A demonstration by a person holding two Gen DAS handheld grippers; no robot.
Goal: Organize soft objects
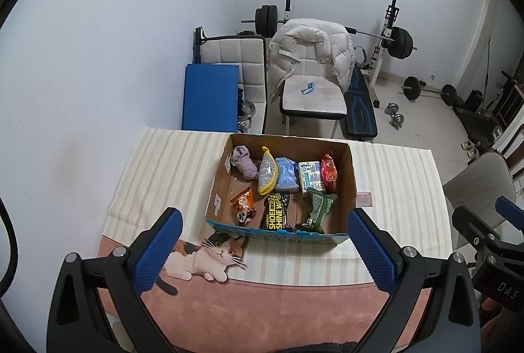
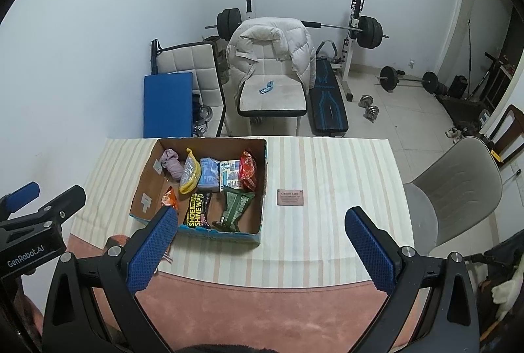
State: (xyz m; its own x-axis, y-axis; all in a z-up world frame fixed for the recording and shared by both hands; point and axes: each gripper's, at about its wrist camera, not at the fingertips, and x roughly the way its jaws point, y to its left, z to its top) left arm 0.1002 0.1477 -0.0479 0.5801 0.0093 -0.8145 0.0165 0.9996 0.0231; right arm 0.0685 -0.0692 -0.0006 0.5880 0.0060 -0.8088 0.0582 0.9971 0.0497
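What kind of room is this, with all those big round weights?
Probably a room at home used as a gym: a barbell rests on its rack, dumbbells lie on the floor, and a coat hangs over a chair behind the table.

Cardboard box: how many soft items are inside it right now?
8 in the cardboard box. Back row: purple socks, yellow pouch, blue pack, tissue pack, red bag. Front row: orange snack, shoe wipes, green packet. Nothing seems hidden.
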